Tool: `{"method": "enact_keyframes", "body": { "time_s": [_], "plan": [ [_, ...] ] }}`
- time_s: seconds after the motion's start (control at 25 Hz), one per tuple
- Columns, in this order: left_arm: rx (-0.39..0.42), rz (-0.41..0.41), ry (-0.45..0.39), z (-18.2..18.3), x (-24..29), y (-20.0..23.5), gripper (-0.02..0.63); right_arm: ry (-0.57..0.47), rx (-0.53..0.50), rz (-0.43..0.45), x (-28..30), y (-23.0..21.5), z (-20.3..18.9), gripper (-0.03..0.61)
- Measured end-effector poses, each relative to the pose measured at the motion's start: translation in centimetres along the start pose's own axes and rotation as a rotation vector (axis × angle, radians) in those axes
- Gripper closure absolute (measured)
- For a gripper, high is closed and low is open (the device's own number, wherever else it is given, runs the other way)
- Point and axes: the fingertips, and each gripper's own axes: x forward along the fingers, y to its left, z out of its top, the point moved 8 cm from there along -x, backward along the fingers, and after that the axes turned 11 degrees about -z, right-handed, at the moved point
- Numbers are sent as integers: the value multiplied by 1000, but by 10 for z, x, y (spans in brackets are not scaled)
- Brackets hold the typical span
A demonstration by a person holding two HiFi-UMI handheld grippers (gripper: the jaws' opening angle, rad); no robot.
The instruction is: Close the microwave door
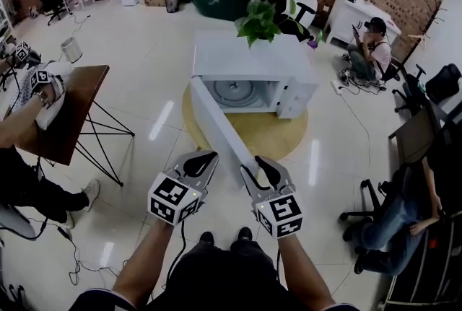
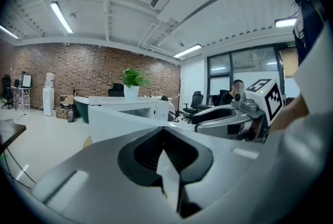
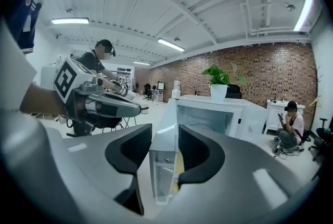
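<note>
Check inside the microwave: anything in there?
Inside the microwave, only the bare round turntable shows. The cavity ceiling and upper walls are covered by the microwave's own top in the head view. The open door blocks nothing.

The head view looks steeply down from above the person's arms, taking in the left hand-held gripper (image 1: 204, 158) and the right hand-held gripper (image 1: 258, 167), with the microwave (image 1: 253, 68) beyond on its round worktop (image 1: 292, 136). Each gripper view sits low and faces along its own jaws toward that microwave (the right one very near the door (image 3: 162, 166) edge). All three share the microwave, the plant (image 1: 258, 21) and the brick wall (image 3: 270, 69)
</note>
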Motion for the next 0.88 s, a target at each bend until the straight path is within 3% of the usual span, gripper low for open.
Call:
{"method": "enact_keyframes", "body": {
  "time_s": [0.44, 0.88],
  "plan": [
    [14, -53, 19, 11, 51, -9, 601, 7, -7, -92, 12, -65, -2, 408],
    [36, -63, 28, 23, 86, -4, 601, -34, 15, -284, 31, -139, 3, 419]
  ]
}}
